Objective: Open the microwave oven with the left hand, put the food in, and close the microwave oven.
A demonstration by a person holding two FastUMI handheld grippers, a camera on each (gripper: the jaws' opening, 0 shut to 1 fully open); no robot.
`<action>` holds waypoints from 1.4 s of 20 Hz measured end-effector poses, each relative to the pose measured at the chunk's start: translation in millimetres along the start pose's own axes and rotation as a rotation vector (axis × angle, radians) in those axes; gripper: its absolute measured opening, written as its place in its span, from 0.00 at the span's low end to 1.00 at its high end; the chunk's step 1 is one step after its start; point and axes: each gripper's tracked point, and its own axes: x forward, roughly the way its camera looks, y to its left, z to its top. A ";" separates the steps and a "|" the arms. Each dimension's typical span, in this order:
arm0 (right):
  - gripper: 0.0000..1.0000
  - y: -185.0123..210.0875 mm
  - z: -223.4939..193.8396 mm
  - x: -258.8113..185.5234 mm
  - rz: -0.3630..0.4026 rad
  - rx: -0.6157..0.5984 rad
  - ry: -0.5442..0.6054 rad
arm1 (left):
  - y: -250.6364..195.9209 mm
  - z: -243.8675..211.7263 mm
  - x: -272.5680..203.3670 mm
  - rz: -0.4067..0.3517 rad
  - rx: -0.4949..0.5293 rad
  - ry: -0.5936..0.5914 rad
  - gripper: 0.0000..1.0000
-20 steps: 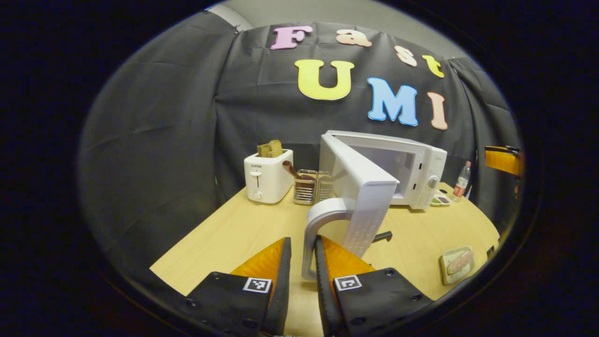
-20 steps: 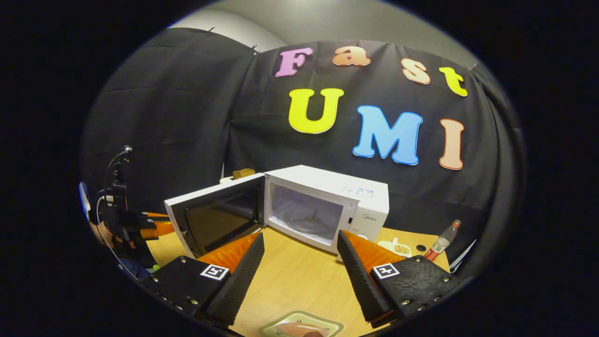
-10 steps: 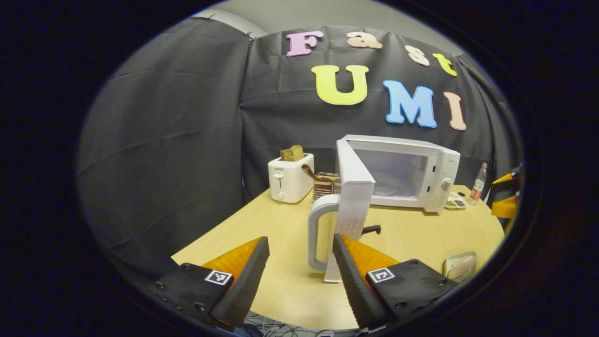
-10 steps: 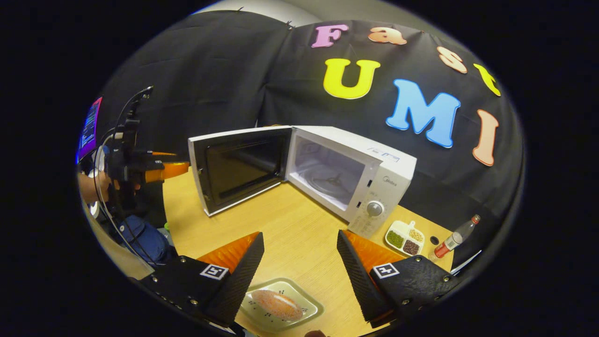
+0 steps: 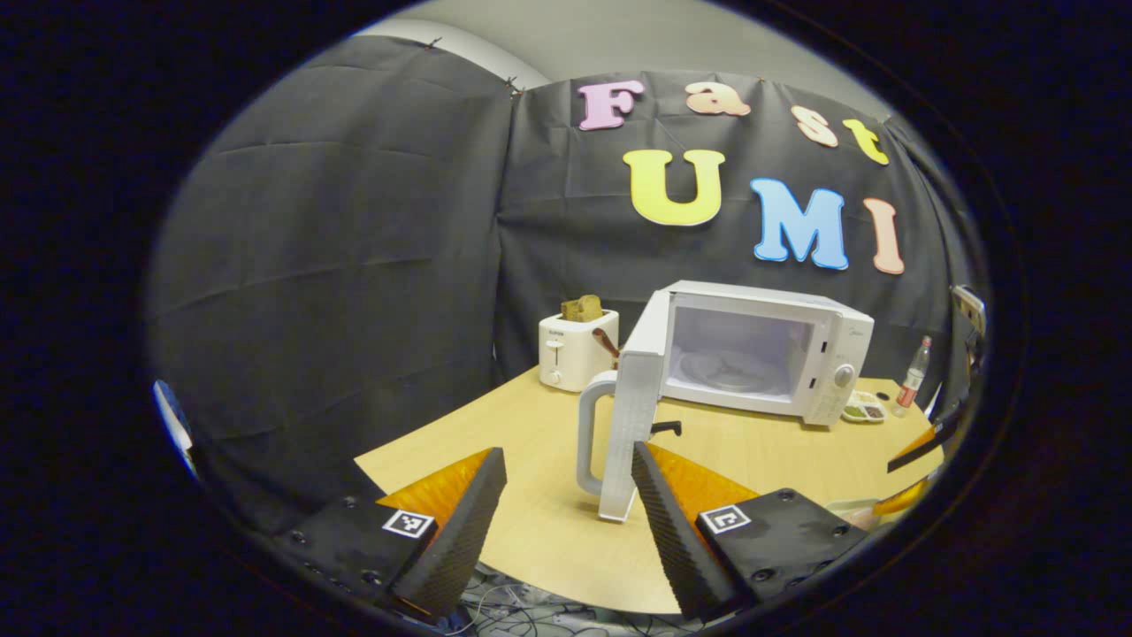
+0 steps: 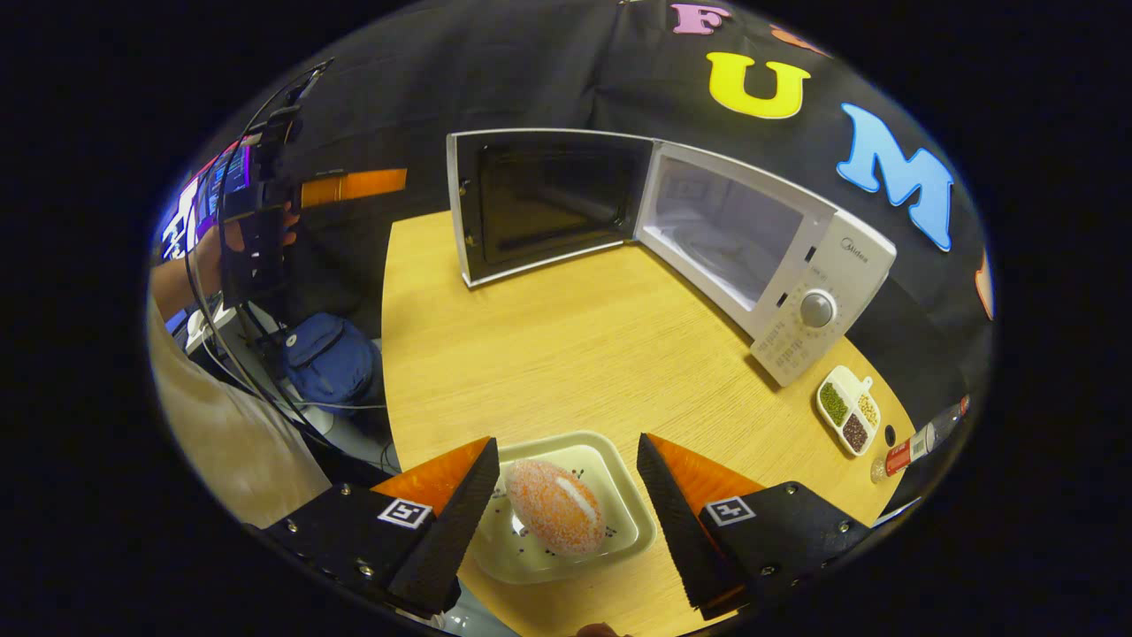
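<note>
The white microwave [image 5: 778, 354] [image 6: 796, 257] stands at the back of the wooden table with its door [image 5: 632, 416] [image 6: 548, 203] swung wide. Its cavity holds only the glass turntable. My left gripper [image 5: 566, 513] is open, pulled back from the door's handle [image 5: 588, 433] and touching nothing. My right gripper [image 6: 566, 504] is open above the pale square plate [image 6: 619, 531] near the table's front edge, a finger on each side of the sugared bun [image 6: 557, 504], which lies on the plate. Farther off in the right gripper view a hand holds the left gripper [image 6: 345, 188].
A white toaster [image 5: 575, 349] with bread in it stands left of the microwave. A small divided dish of beans [image 6: 847, 409] [image 5: 865, 409] and a red-labelled bottle [image 6: 920, 435] [image 5: 911, 376] sit to its right. The person's light sleeve [image 6: 230, 433] and a blue bag [image 6: 327, 358] are left of the table.
My left gripper opened, let go of the door handle and drew back. My right gripper tipped downward and closed in over the plate, so the bun now lies between its open fingers.
</note>
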 end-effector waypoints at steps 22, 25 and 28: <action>0.75 6.7 -55.5 29.9 0.005 -0.138 0.174 | 1.0 25.3 -27.3 0.041 0.043 -0.068 0.94; 0.75 0.1 -29.0 24.2 -0.053 -0.161 0.132 | 3.0 28.4 -12.5 0.020 0.037 -0.072 0.94; 0.75 -10.7 2.9 20.6 -0.107 -0.162 0.088 | 8.8 35.3 0.7 0.004 0.019 -0.086 0.94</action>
